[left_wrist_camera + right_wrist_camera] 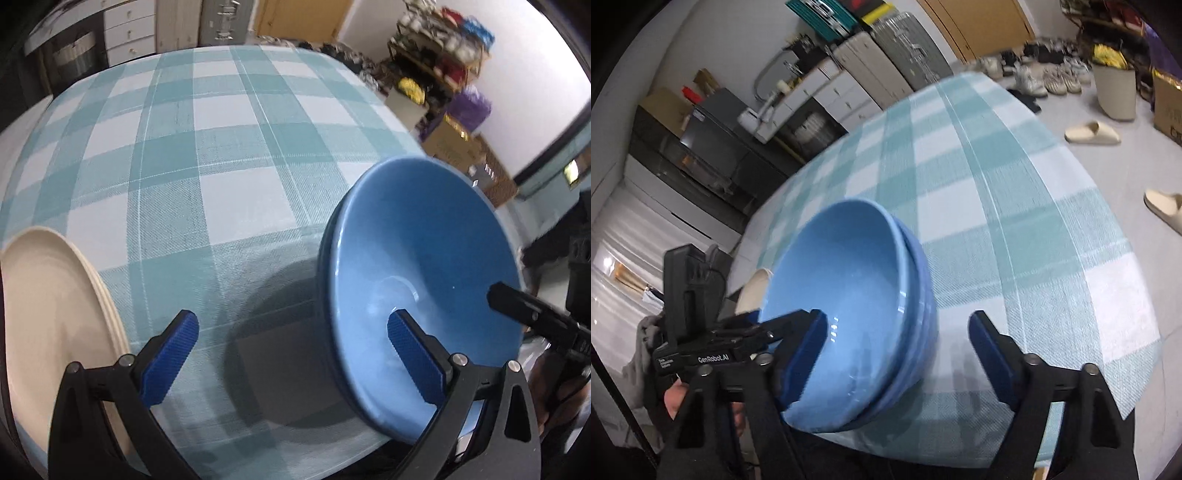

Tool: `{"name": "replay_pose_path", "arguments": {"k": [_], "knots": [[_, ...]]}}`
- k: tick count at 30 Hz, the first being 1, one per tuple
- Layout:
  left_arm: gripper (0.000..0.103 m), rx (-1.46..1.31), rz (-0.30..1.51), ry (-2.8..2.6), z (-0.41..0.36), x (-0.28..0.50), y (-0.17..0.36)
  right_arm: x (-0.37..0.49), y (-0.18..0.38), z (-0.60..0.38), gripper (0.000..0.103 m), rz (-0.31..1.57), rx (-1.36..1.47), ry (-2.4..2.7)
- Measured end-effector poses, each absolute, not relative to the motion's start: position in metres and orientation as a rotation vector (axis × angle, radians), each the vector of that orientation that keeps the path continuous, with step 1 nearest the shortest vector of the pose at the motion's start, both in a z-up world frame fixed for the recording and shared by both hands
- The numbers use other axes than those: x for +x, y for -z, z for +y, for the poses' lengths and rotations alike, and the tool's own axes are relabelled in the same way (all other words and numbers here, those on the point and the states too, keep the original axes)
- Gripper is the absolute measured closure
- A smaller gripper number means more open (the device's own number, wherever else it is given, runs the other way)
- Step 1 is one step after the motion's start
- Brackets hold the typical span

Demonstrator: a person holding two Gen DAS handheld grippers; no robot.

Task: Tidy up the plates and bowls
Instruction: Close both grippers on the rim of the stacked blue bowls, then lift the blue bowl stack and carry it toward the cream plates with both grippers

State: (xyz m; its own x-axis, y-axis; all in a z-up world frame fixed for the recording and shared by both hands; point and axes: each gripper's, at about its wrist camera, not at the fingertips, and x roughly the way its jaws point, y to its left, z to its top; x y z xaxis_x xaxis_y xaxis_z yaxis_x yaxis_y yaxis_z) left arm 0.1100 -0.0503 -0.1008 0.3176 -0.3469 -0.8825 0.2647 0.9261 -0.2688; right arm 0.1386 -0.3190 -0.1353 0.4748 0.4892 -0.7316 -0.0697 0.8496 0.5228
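Far left on the checked teal tablecloth (229,155): stacked cream ceramic plates (48,317). Centre: left gripper (291,354) spread, empty, over bare cloth. Right, near the table edge: nested glossy blue ceramic bowls (846,314). Right gripper (897,354) spread, straddling the near rim, not yet pinching. Best squared to the rim before closing firmly.

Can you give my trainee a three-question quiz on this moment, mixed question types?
1. True or false: the blue bowls sit nested in a stack.
2. What lies at the left gripper's far left? A) cream plates B) a mug C) a pan
3. What covers the table?

Key:
1. True.
2. A, the cream plates.
3. A teal-and-white checked tablecloth.
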Motion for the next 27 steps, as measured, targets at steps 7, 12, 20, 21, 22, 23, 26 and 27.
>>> {"name": "replay_pose_path", "arguments": {"k": [7,12,20,21,22,23,26,27], "knots": [[0.029,-0.063,1.247,0.488,-0.048,0.125,0.102,0.149,0.151,-0.319,0.054,1.129,0.494,-0.391],[0.051,-0.108,1.372,0.572,-0.048,0.135,0.112,0.157,0.161,-0.321,0.058,1.202,0.560,-0.423],[0.070,-0.063,1.460,0.655,-0.059,0.130,0.108,0.170,0.159,-0.312,0.067,1.283,0.518,-0.406],[0.070,-0.039,1.467,0.646,-0.061,0.129,0.107,0.172,0.158,-0.310,0.069,1.292,0.497,-0.399],[0.070,-0.020,1.468,0.632,-0.063,0.128,0.106,0.174,0.156,-0.306,0.071,1.300,0.462,-0.393],[0.070,0.002,1.466,0.622,-0.065,0.128,0.104,0.175,0.155,-0.303,0.072,1.306,0.435,-0.388],[0.073,0.060,1.460,0.605,-0.070,0.127,0.102,0.180,0.149,-0.289,0.077,1.336,0.297,-0.362],[0.078,0.071,1.466,0.606,-0.071,0.126,0.102,0.181,0.148,-0.284,0.078,1.344,0.246,-0.355]]}}
